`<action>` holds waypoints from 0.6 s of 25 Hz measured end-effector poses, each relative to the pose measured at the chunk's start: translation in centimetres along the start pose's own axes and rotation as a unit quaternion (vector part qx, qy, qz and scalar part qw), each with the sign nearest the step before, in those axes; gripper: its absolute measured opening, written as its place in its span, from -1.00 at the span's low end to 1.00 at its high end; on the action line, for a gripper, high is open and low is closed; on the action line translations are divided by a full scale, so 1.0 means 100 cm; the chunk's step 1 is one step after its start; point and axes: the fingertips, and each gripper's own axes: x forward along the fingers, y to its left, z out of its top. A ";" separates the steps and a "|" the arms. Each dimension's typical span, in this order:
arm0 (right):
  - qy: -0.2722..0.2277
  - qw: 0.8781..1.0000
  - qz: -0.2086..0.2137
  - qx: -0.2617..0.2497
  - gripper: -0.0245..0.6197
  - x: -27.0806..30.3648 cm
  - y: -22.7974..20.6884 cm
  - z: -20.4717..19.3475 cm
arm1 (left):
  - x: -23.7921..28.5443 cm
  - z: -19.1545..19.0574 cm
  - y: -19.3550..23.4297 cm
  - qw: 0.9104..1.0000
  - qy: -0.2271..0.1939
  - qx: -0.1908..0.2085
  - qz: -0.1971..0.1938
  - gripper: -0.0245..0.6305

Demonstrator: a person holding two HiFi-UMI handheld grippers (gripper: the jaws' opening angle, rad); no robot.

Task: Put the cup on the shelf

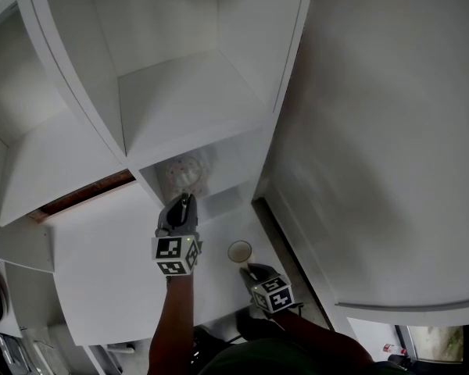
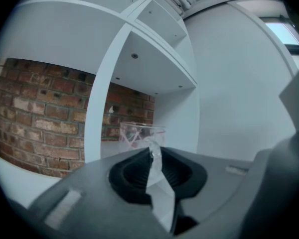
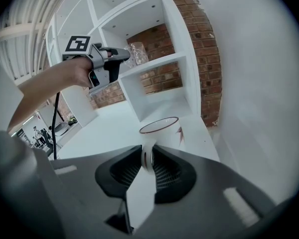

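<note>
My left fingers [image 2: 153, 156] are nearly together, pinching the near rim of the glass cup [image 2: 142, 132]. The glass cup stands upright, mouth up, its long axis vertical, inside a lower compartment of the white shelf [image 1: 191, 92], in front of the brick wall [image 2: 35, 113] at the back. From my head I look almost straight down into its round mouth [image 1: 186, 170]. From my right side it sits low in that compartment, close above the shelf board [image 3: 157, 62], but I cannot tell whether its base touches the board. My left hand reaches in from the near left, so my fingers point toward the far side of the shelf.

My right fingers [image 3: 148, 158] are narrow too, clamped on the near wall of the white cup [image 3: 162, 128] just at its dark-edged rim. The white cup also stands upright with its mouth up, on the white worktop [image 1: 102, 280], near the foot of the shelf and to the right of my left hand. A small reddish mark shows on its right side. The two cups are well apart, the glass one farther and higher, the white one nearer.
</note>
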 end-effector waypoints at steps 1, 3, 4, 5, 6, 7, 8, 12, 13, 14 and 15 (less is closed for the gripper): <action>0.001 1.000 0.001 0.000 -0.72 0.001 -0.001 0.000 | 0.000 0.000 -0.001 1.000 0.000 -0.001 -0.004 -0.78; 0.003 1.000 0.001 -0.001 -0.72 0.004 -0.003 0.001 | -0.001 0.000 -0.004 1.000 0.001 0.000 -0.014 -0.68; 0.003 1.000 0.002 -0.001 -0.72 0.006 -0.004 0.002 | -0.001 0.000 -0.005 1.000 0.001 0.001 -0.020 -0.63; 0.003 1.000 0.002 -0.002 -0.72 0.008 -0.005 0.003 | -0.001 0.000 -0.007 1.000 0.002 0.003 -0.025 -0.58; 0.003 1.000 0.003 -0.002 -0.72 0.010 -0.005 0.005 | -0.001 0.000 -0.008 1.000 0.002 0.005 -0.030 -0.54; 0.003 1.000 0.003 -0.003 -0.72 0.012 -0.006 0.007 | -0.002 0.000 -0.008 0.999 0.003 0.008 -0.033 -0.49; 0.003 1.000 0.004 -0.004 -0.72 0.014 -0.006 0.009 | -0.002 0.000 -0.009 0.999 0.003 0.011 -0.036 -0.46; 0.001 1.000 0.008 -0.010 -0.72 0.021 -0.007 0.019 | -0.004 0.001 -0.010 0.999 -0.002 0.018 -0.046 -0.32; 0.000 1.000 0.009 -0.011 -0.72 0.024 -0.007 0.021 | -0.004 0.001 -0.010 0.999 -0.002 0.018 -0.049 -0.26; 0.000 1.000 0.010 -0.011 -0.72 0.026 -0.007 0.023 | -0.004 0.001 -0.009 0.999 -0.002 0.020 -0.051 -0.22; 0.000 1.000 0.010 -0.012 -0.72 0.028 -0.007 0.025 | -0.004 0.000 -0.008 0.998 -0.002 0.023 -0.052 -0.19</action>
